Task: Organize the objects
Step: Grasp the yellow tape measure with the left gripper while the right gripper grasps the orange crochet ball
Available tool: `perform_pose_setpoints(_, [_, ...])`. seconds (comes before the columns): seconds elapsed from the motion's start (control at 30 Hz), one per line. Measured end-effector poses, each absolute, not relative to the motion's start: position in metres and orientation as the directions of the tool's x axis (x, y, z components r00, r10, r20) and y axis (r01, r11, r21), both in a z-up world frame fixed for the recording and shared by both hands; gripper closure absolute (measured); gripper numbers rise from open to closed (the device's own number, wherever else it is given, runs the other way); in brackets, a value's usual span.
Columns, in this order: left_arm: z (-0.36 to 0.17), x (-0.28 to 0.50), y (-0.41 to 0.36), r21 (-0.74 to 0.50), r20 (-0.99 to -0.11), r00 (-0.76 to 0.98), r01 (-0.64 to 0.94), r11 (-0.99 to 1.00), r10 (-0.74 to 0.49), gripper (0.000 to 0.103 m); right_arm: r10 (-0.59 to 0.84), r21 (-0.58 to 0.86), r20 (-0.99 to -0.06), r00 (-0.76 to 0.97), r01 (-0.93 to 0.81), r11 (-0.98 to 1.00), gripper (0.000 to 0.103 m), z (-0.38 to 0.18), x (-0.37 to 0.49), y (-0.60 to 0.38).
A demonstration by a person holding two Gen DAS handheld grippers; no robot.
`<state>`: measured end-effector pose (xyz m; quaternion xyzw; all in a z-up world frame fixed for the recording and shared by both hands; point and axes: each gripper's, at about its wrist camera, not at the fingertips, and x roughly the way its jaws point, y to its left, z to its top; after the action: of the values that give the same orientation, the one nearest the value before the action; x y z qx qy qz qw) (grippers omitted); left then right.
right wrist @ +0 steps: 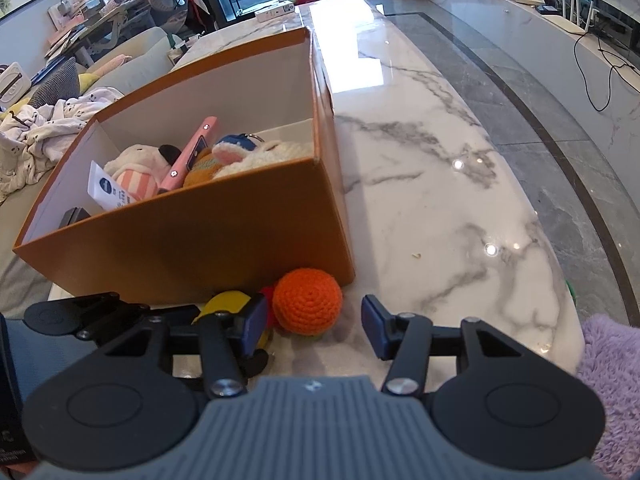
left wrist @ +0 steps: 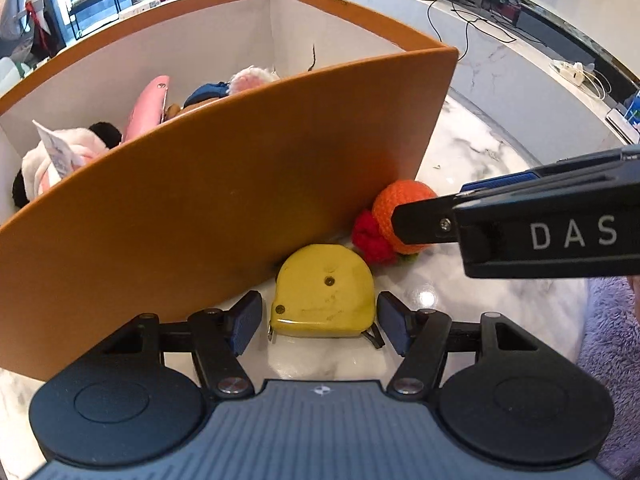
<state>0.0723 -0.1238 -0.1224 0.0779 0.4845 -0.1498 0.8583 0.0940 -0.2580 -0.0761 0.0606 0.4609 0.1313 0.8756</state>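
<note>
A yellow tape measure (left wrist: 325, 290) lies on the marble table against the orange box (left wrist: 208, 200). My left gripper (left wrist: 318, 322) is open, its pads on either side of the tape measure. An orange crocheted ball (right wrist: 309, 300) with a red crocheted piece (left wrist: 370, 240) lies beside it at the box corner. My right gripper (right wrist: 314, 324) is open around the ball's near side; it also shows in the left wrist view (left wrist: 424, 216), coming in from the right. The box (right wrist: 192, 236) holds plush toys (right wrist: 136, 172), a pink case (right wrist: 192, 152) and a white card.
The marble table (right wrist: 440, 184) stretches right of and beyond the box. A purple fuzzy cloth (right wrist: 612, 380) hangs at its near right edge. A sofa with clothes stands left of the table. A counter with cables runs along the far right.
</note>
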Motion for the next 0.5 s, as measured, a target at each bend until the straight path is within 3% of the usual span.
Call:
perform_pose_setpoints(0.13, [-0.12, 0.072, -0.126, -0.005, -0.847, 0.497, 0.347, 0.938, -0.189, 0.041, 0.288, 0.221, -0.793, 0.537, -0.186, 0.957, 0.049, -0.077, 0.093, -0.256])
perform_pose_setpoints(0.5, [-0.112, 0.065, -0.115, -0.047, -0.843, 0.499, 0.308, 0.95, -0.203, 0.041, 0.294, 0.221, -0.797, 0.528, -0.197, 0.955, 0.047, -0.083, 0.096, -0.25])
